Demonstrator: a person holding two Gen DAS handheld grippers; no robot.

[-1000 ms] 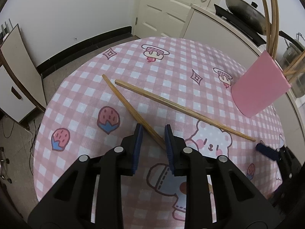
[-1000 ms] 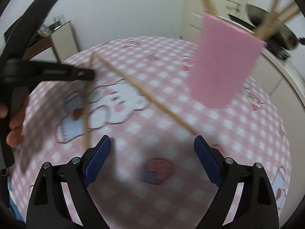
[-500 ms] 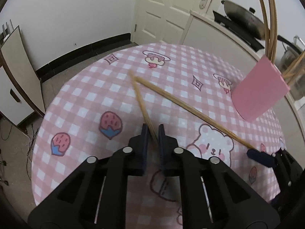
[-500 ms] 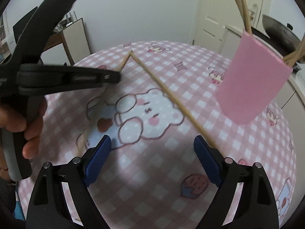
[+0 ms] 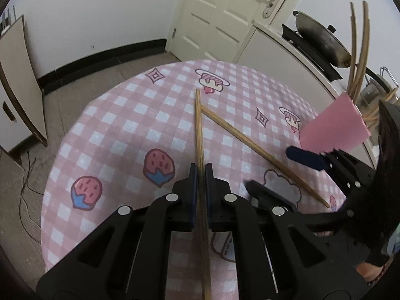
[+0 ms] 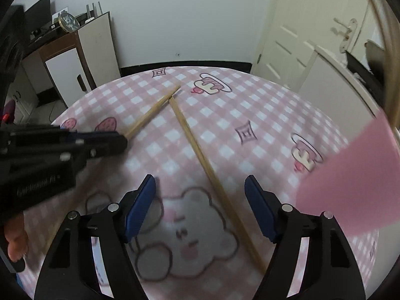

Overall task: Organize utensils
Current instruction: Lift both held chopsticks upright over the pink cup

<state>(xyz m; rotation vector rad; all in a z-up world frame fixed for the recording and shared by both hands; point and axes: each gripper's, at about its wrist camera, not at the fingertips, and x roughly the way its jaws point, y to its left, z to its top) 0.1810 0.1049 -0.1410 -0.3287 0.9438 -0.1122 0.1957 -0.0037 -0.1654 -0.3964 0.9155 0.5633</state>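
Left wrist view
left gripper (image 5: 201, 172): closed on the first chopstick, its blue pads pressed against the stick from both sides.
first chopstick (image 5: 199, 130): runs straight away from the pads across the tabletop; its far tip lies near a cake print, its near end passes back between the gripper arms toward the bottom edge.
second chopstick (image 5: 250, 141): lies flat on the cloth, slanting from just beside the first one down to the right; the far ends almost meet.
tabletop (image 5: 120, 125): round, covered in a pink and white checked cloth with strawberry, bear and cake prints.
pink holder (image 5: 335, 127): at the right edge, tilted in this view, with several chopsticks (image 5: 360, 50) sticking out of its top.
right gripper (image 5: 275, 172): comes in from the right, above the lower end of the second chopstick.
background: a white door, a wok on a stove.

Right wrist view
right gripper (image 6: 200, 206): jaws apart and closing, with the second chopstick (image 6: 212, 175) lying between them on the bear print; the pads do not touch it.
first chopstick (image 6: 152, 112): held at the tip of the left gripper (image 6: 107, 141), which enters from the left.
hand (image 6: 16, 240): fingers show at the lower left, on the left gripper's handle.
pink holder (image 6: 350, 180): blurred, filling the right side.
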